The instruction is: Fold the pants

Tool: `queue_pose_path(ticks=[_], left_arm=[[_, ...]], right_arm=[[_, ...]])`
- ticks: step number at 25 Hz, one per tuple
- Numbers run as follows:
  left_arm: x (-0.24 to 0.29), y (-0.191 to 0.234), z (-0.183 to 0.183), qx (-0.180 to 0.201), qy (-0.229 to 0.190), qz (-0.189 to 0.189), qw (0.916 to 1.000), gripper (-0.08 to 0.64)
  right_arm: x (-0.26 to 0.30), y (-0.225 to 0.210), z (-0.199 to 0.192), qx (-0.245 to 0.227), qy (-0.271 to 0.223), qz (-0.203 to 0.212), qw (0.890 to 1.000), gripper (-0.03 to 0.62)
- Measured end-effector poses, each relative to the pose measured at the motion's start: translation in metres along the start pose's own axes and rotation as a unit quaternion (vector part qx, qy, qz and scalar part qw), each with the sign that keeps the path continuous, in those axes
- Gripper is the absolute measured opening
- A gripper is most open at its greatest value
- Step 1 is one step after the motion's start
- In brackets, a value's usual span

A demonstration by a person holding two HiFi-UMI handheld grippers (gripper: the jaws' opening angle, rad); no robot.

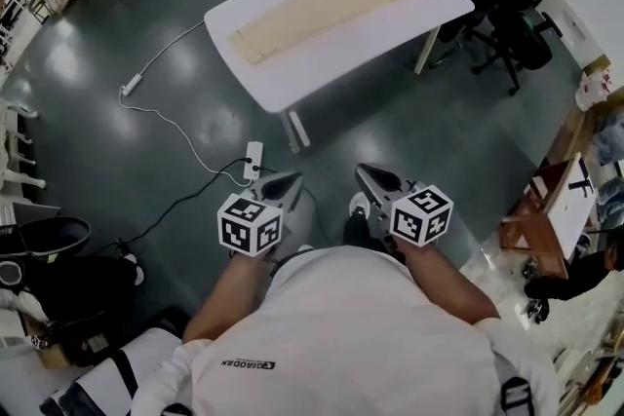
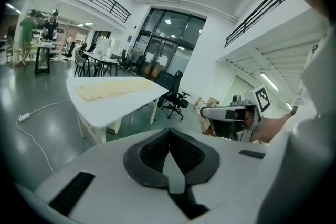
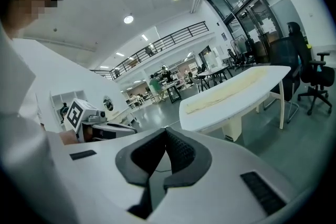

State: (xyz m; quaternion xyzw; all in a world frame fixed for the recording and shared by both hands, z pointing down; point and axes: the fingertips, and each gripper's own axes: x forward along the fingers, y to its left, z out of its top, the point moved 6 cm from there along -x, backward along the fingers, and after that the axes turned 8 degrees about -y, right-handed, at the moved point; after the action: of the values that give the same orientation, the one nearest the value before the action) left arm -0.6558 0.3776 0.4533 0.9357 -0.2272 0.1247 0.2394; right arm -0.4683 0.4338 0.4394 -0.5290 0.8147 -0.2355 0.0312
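— Why is there nothing in my grip yet?

— You're standing well short of the white table (image 1: 341, 54), with open floor between you and its near long edge. The cream pants (image 1: 331, 10) lie flat on it, stretched lengthwise down the middle from near its left end to near its right end. I judge they're spread that way so you can take one end with each hand. Your left gripper (image 1: 285, 182) and right gripper (image 1: 369, 174) sit close to your body, side by side. Both have their jaws pressed together with nothing between them.

— Which view tells me what?

— Only the head view gives you the full length of the pants, the table's outline and the power strip (image 1: 253, 158) on the floor in front of you. The left gripper view shows its ribbed pads (image 2: 153, 151) meeting, with your right gripper just beside. The right gripper view shows its own pads (image 3: 181, 152) closed the same way — and an office chair (image 3: 315, 68) past the table's right end.
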Motion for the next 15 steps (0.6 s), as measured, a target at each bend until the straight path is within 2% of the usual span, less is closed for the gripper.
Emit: queue_pose_path(ticks=[5,15], left_arm=[[0.033,0.004,0.024,0.006,-0.014,0.014,0.9998,0.028],[0.101,-0.002,0.047,0.035,0.006,0.008,0.9993,0.028]], right_arm=[[0.009,-0.042,0.016,0.016,-0.011,-0.007,1.000,0.018],[0.018,-0.104,0.032,0.041,-0.017,-0.009,0.999,0.018]])
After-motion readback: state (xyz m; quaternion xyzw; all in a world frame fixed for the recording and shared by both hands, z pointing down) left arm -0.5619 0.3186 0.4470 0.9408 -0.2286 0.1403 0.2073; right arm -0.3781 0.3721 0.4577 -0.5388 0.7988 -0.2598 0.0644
